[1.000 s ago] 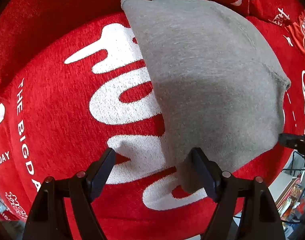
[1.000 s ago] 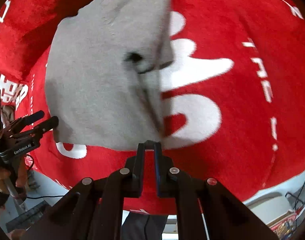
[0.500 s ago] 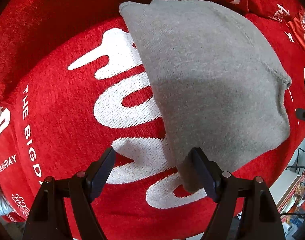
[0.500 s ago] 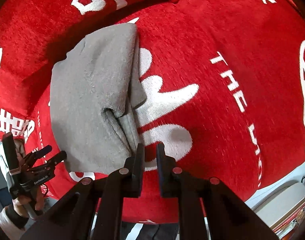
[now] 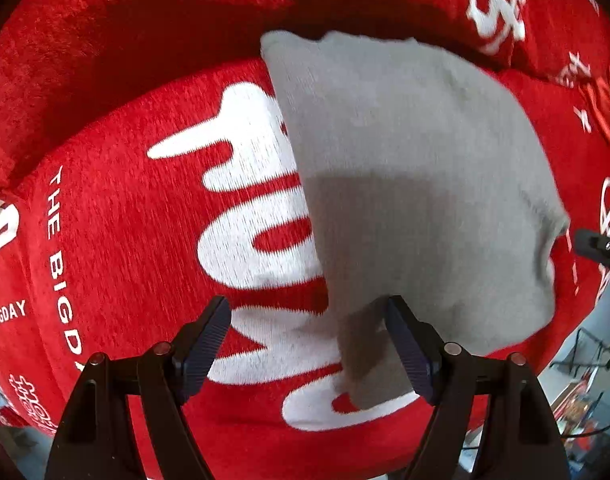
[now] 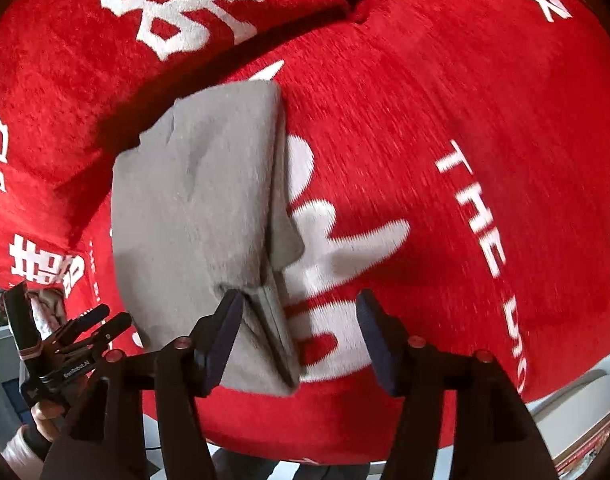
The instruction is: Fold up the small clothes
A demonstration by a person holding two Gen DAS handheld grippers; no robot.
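Red plush blanket [image 5: 117, 216] is covering nearly the whole surface, white lettering "THE BIGDAY" [image 5: 61, 248] running along it at 9 o'clock in the left wrist view. Big white characters [image 6: 193, 4] are showing at 11 o'clock in the right wrist view. Pale floor [image 6: 577, 404] is peeking past the blanket edge at 4 o'clock. Light is casting hard shadows along the top fold.

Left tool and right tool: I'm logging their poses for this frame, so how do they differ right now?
The left tool has one finger over the grey garment near its left edge, the other over the red cover. The right tool straddles the garment's layered right edge, where folded plies show. Both are open, holding nothing, above the same garment.
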